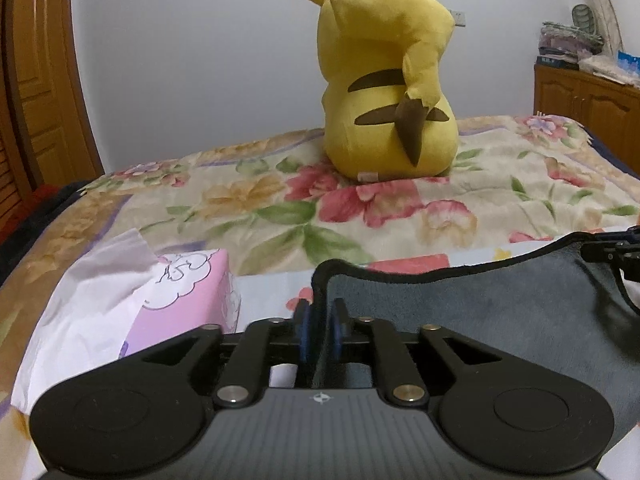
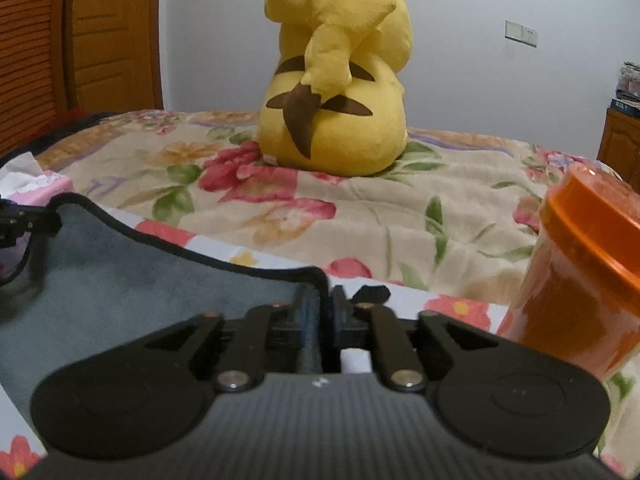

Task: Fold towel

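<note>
The towel is grey with a dark stitched hem and hangs stretched between my two grippers above a floral bedspread. My left gripper is shut on the towel's left corner, the hem rising between its blue pads. The right gripper shows at the right edge of the left wrist view, also gripping the towel. In the right wrist view the towel spreads to the left, and my right gripper is shut on its right corner. The left gripper shows at the left edge there.
A large yellow plush toy sits on the bedspread ahead. A pink tissue box with a tissue sticking out lies left of the left gripper. An orange lidded jar stands right of the right gripper. A wooden cabinet stands far right.
</note>
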{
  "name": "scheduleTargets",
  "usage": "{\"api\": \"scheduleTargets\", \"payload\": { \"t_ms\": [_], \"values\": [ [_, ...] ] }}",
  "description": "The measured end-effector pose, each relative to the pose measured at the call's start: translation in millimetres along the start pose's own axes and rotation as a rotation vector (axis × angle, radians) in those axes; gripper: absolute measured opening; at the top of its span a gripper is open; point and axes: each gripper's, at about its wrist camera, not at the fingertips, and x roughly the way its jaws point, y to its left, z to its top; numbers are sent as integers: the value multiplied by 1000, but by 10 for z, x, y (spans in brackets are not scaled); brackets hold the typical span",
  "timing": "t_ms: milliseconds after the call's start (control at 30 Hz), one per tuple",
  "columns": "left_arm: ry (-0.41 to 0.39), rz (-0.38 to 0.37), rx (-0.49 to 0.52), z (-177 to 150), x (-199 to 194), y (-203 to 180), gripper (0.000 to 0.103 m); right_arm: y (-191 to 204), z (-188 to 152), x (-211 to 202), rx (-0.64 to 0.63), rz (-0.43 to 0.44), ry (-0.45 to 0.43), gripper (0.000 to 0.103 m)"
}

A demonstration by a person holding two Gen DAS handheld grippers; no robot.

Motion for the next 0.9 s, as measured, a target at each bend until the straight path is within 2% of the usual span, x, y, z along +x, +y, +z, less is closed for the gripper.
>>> {"api": "scheduleTargets", "payload": {
  "t_ms": [67,100,200,367,567,900],
  "values": [
    [4,-3,-2,-12,-23,3,32,-11,-11,-10,9,-1,-1,53],
    [2,-6,-3,-17,-45,4,37,-19,-17,-29,15,-4,-4,55],
    [-1,-14,-1,-23,-136,-8,46,-21,-27,-90,21,0,-1,55],
    [11,-35,-4,-35,-342,-34,49,24,-22,-304,26,12,-2,55],
    [10,-55,1,-6,-718,-85,56,100,40,-707,51,31,-22,55],
    [-25,-80,15,91,-1432,-188,73,219,145,-1379,68,56,-65,57]
  ]
}}
